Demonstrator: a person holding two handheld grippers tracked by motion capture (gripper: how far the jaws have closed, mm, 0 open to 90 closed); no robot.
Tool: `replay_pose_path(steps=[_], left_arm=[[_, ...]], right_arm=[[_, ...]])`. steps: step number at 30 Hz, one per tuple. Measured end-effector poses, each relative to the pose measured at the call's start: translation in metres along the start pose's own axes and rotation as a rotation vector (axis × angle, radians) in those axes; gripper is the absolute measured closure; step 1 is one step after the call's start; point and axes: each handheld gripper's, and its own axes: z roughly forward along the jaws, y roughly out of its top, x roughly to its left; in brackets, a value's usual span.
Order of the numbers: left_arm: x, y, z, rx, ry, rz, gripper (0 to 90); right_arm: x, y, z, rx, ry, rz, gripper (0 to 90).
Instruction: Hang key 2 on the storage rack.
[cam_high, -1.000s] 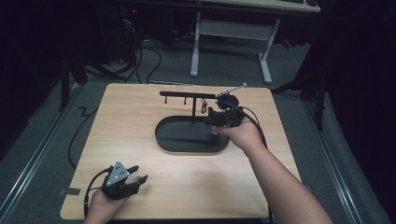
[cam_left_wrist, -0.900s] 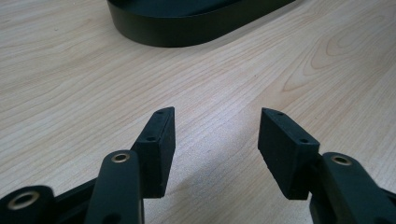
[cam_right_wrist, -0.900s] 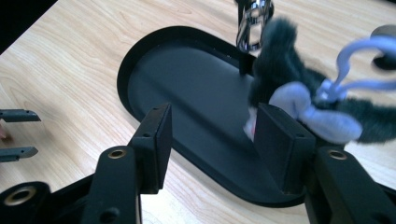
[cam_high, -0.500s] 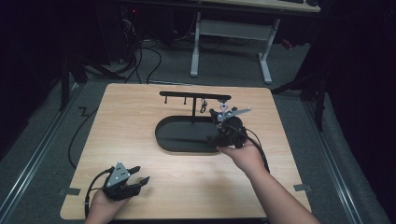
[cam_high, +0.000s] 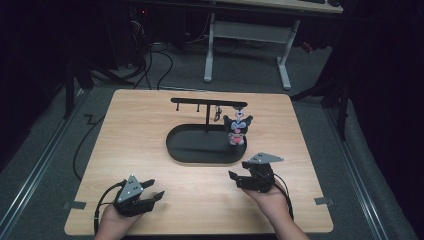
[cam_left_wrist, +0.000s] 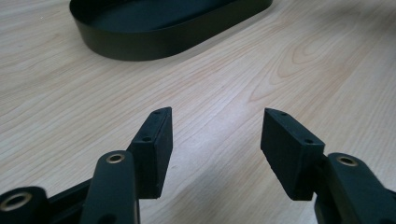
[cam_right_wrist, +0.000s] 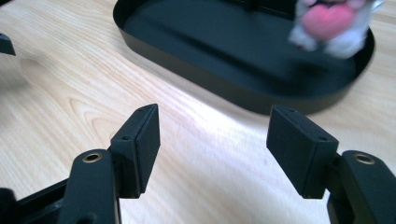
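A small black, white and pink plush figure (cam_high: 237, 129) hangs from the right end of a black rack bar (cam_high: 207, 102) over the black oval tray (cam_high: 185, 150). In the right gripper view the plush figure (cam_right_wrist: 332, 23) is blurred at the top right above the tray (cam_right_wrist: 224, 88). My right gripper (cam_high: 239, 177) is open and empty, near the table's front, just short of the tray. Open and empty too, my left gripper (cam_high: 152, 196) rests at the front left. The left gripper view shows the tray (cam_left_wrist: 159, 39) ahead of its open gripper (cam_left_wrist: 215, 140).
The wooden table (cam_high: 130, 130) has bare room left of the tray. A thin keychain (cam_high: 217, 114) hangs from the rack bar left of the plush. Cables trail off the table's left edge. A white desk frame (cam_high: 250, 45) stands on the floor beyond.
My right gripper has let go of the plush figure at the rack and drawn back toward the front edge, now open. The plush hangs on its own. The left gripper stayed put.
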Motion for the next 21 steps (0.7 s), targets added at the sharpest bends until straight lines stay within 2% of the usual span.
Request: replay_pose_path(steps=[6,9,10,11,12,14,15,17,21], left_arm=[[-0.010,0.005,0.005,-0.006,-0.037,0.002,44.3],[-0.016,0.007,0.007,-0.010,-0.064,-0.002,44.1],[-0.018,0.008,0.008,-0.010,-0.067,-0.003,44.1],[-0.020,0.009,0.009,-0.011,-0.069,-0.004,44.1],[-0.022,0.010,0.011,-0.011,-0.074,-0.008,44.1],[-0.025,0.011,0.015,-0.008,-0.077,-0.012,44.0],[-0.026,0.011,0.017,-0.002,-0.078,-0.014,44.0],[-0.029,0.012,0.021,0.010,-0.076,-0.010,44.0],[-0.032,0.012,0.022,0.016,-0.064,-0.004,43.9]], right_arm=[[-0.003,-0.042,-0.020,-0.093,-0.007,0.032,31.8],[-0.003,-0.068,-0.031,-0.141,-0.051,0.041,29.0],[-0.003,-0.079,-0.035,-0.166,-0.069,0.040,30.8],[-0.003,-0.087,-0.038,-0.175,-0.075,0.059,31.2],[-0.005,-0.088,-0.041,-0.164,-0.054,0.079,27.1],[-0.007,-0.088,-0.046,-0.189,-0.078,0.055,26.9],[-0.009,-0.088,-0.045,-0.184,-0.087,0.047,26.4],[-0.010,-0.089,-0.043,-0.179,-0.071,0.064,26.3],[-0.008,-0.087,-0.039,-0.175,-0.062,0.043,26.1]])
